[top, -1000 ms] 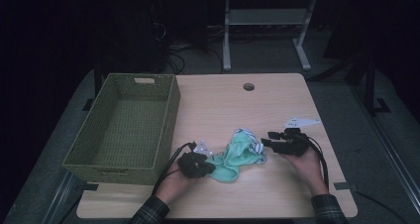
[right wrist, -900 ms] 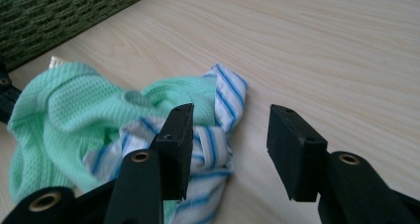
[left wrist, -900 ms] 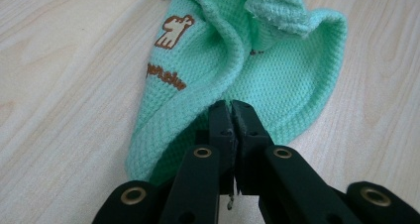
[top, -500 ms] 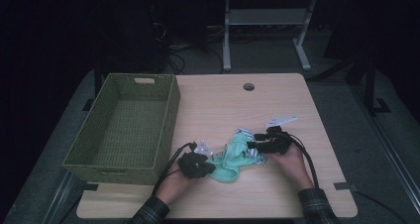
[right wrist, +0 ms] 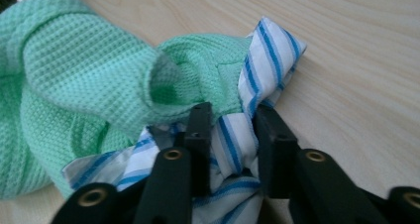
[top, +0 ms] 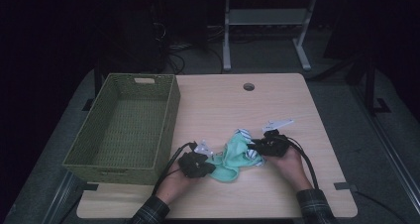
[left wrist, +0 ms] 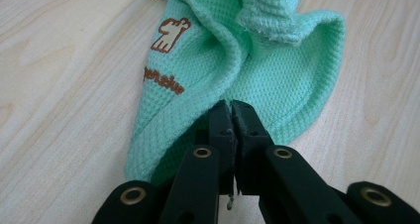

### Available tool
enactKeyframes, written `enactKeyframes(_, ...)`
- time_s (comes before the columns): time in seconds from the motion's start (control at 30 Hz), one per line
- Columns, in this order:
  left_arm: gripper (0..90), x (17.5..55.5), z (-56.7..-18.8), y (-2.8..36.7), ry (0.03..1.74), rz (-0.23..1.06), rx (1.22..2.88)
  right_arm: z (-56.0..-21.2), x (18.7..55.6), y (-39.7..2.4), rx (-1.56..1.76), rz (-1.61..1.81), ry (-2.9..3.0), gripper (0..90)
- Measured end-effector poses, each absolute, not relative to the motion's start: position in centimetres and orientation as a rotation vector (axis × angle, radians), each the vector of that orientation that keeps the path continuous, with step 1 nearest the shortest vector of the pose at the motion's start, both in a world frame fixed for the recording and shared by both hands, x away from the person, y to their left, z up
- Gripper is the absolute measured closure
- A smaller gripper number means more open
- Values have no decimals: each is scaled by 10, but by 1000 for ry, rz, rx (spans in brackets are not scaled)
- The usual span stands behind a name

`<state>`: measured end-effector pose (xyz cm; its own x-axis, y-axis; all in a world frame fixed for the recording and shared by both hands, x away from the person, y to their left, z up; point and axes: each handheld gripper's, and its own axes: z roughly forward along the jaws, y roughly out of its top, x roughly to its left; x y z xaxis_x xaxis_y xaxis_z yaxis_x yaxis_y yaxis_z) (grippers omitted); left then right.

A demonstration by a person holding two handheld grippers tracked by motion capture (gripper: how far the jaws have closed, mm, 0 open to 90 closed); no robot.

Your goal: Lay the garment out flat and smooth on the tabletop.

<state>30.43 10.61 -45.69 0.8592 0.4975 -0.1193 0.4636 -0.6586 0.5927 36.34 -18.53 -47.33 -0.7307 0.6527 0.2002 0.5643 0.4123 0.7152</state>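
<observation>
**Both grippers on the cloth bundle, basket empty**

Since the earlier high-view frame, the right gripper (top: 261, 147) had moved leftward from the table's right part to the bundle; the left gripper (top: 204, 165) had stayed at the bundle's near-left edge.

High view: the green cloth (top: 234, 157) lay crumpled on the wooden table (top: 223, 105) between the two grippers, just right of the woven basket (top: 124, 127), which held nothing. A striped corner showed at the bundle's top.

Left gripper view: jaws were clenched on a fold of the green cloth (left wrist: 277, 80), a waffle-knit with a stitched hem and a brown printed logo (left wrist: 170, 34).

Right gripper view: jaws were parted around the striped cloth (right wrist: 233, 135), a smooth white-and-blue weave, gathered between them but not plainly pinched.

Judgement: the step appeared to be separating the two cloths. Next would call for closing the right jaws on the stripes only, then pulling apart.
</observation>
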Motion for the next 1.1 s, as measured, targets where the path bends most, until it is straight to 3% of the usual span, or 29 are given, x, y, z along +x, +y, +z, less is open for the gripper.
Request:
enactKeyframes(0.57, 879, 304, -456, 104, 699, 78, 2407, -445, 360, -202, 1064, 1218, 2402, 760)
enactKeyframes(1.1, 885, 307, -457, 107, 698, 43, 2388, -445, 391, -235, 1160, 1146, 2287, 758)
